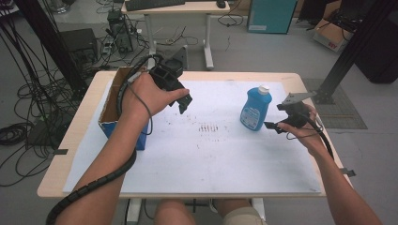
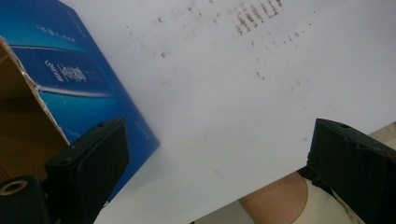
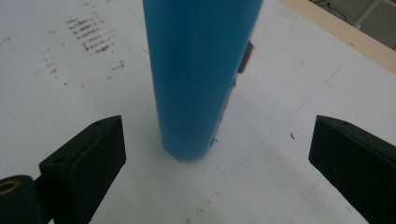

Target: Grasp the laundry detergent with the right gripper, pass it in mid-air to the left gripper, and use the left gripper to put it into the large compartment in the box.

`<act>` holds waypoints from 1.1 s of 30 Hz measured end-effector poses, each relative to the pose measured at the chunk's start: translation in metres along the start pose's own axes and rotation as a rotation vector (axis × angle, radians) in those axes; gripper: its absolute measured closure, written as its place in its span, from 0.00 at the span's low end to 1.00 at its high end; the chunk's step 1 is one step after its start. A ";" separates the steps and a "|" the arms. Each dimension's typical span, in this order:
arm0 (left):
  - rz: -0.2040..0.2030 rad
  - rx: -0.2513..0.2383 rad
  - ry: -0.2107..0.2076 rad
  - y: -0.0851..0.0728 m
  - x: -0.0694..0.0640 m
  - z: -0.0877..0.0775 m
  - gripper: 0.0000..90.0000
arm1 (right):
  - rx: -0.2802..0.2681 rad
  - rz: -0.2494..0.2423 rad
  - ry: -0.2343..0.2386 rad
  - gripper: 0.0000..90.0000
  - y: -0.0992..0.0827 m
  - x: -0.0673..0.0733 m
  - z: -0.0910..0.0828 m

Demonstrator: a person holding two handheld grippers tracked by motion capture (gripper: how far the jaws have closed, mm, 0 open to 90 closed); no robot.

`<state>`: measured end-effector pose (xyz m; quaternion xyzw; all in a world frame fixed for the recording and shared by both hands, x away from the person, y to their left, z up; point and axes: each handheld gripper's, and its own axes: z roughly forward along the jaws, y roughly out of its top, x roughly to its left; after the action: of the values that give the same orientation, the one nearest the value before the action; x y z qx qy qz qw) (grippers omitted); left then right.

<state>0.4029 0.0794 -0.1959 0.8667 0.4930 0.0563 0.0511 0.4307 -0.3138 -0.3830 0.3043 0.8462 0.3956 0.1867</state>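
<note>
the blue bottle (image 1: 256,109) is stood upright on the right part of the surface (image 1: 206,154), just beside the right gripper (image 1: 276,125), whose jaws are spread wide apart with nothing held. in the right gripper view the bottle's smooth rounded body (image 3: 198,74) is seen ahead, centred between the two black jaws and touched by neither. a white cap is carried on top of the bottle, and a pale label is seen on its front in the high view; the print on it is too small to be read.

the left gripper (image 1: 185,101) is held above the left part of the surface, and its jaws are likewise spread apart and empty. an open cardboard box (image 1: 115,105) is placed at the left edge, blue and glossy outside, raw brown inside; white writing is shown on its blue side (image 2: 74,74) in the left gripper view, but it is tilted and too blurred to be read.

the surface is covered by a white sheet, speckled with small dark marks near the middle, and a pale wooden edge is left bare around it. beyond it a grey floor (image 1: 263,51) is seen, with loose cables at the left and a second desk (image 1: 176,9) at the back.
</note>
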 end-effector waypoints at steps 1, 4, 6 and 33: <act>0.000 0.001 0.005 -0.001 0.001 0.000 0.07 | -0.016 0.005 0.000 0.04 -0.001 0.002 0.003; -0.004 0.000 0.004 -0.002 0.001 0.000 0.06 | -0.062 0.013 -0.006 0.03 -0.002 0.007 0.013; -0.006 -0.001 0.011 -0.003 0.002 0.000 0.06 | -0.087 0.027 -0.017 0.03 -0.003 0.010 0.018; -0.006 0.011 0.006 0.002 -0.001 0.006 0.06 | -0.318 0.127 -0.106 0.00 0.000 0.024 0.041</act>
<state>0.4049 0.0772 -0.2016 0.8652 0.4963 0.0559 0.0450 0.4357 -0.2745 -0.4102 0.3444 0.7410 0.5187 0.2514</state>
